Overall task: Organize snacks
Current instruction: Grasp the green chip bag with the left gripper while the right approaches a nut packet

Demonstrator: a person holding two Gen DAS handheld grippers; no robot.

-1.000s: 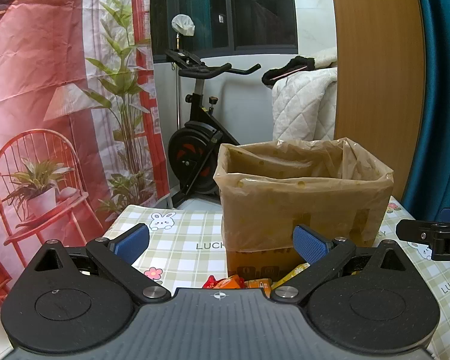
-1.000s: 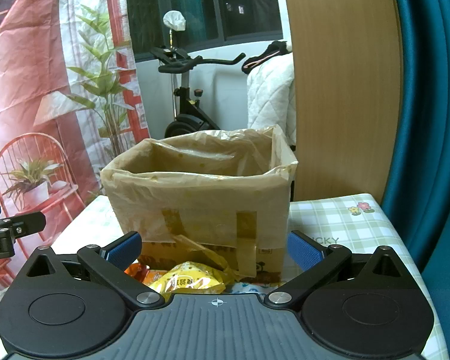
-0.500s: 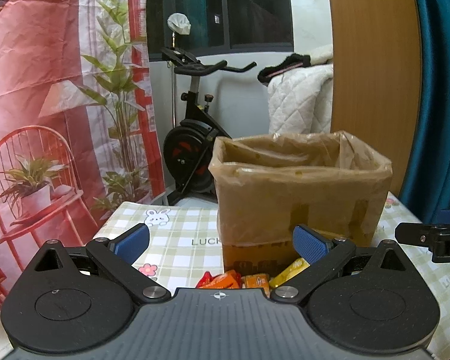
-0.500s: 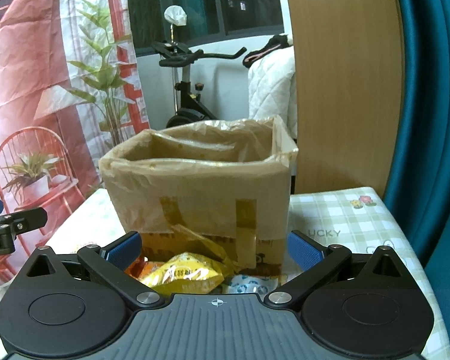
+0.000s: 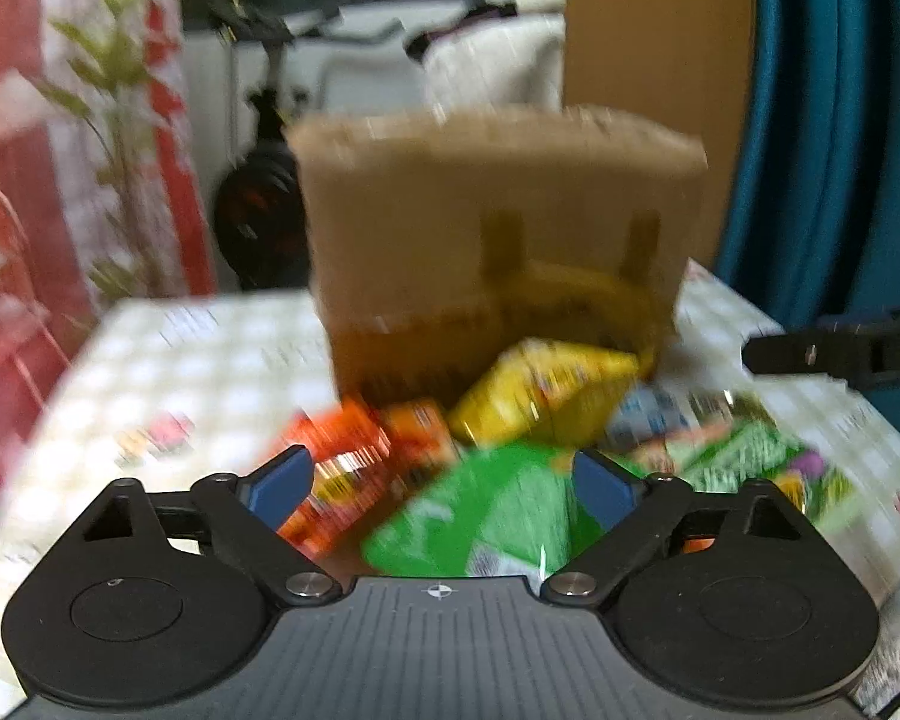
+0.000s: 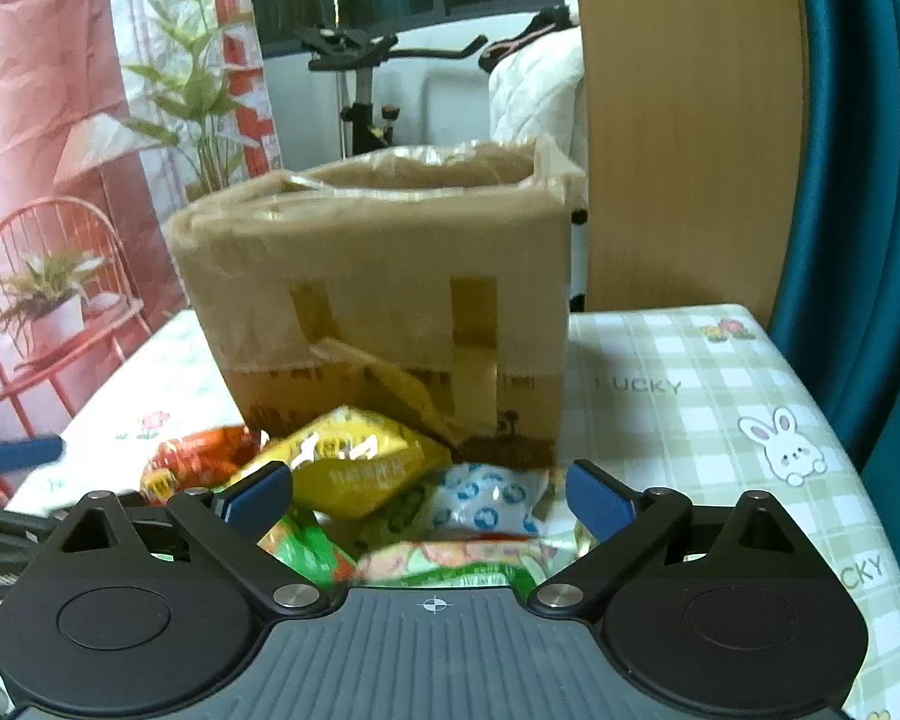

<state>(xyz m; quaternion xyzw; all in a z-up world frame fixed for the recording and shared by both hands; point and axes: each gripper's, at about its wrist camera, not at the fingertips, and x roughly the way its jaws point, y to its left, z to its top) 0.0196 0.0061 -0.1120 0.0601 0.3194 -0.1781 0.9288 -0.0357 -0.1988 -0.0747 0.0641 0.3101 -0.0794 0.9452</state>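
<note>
A pile of snack packets lies on the checked tablecloth in front of a bag-lined cardboard box (image 5: 504, 228) (image 6: 384, 300). In the blurred left wrist view a green packet (image 5: 486, 522) and orange packets (image 5: 354, 456) sit between and below the jaws of my left gripper (image 5: 444, 486), whose jaws are closing but touch nothing. A yellow packet (image 5: 546, 396) (image 6: 354, 462) leans by the box. My right gripper (image 6: 429, 489) hangs over a white-and-blue packet (image 6: 486, 498) and a green packet (image 6: 450, 561); its jaws are closing, pads free.
The tablecloth (image 6: 690, 396) runs to an edge at the right, beside a teal curtain (image 6: 858, 180). A wooden panel (image 6: 684, 120) stands behind the box. The other gripper's finger shows at the right edge of the left view (image 5: 840, 348).
Both grippers have sunk and tipped down toward the snack pile, so more packets now show between their fingers. The left view has gone blurred. Both pairs of jaws stand slightly narrower.
</note>
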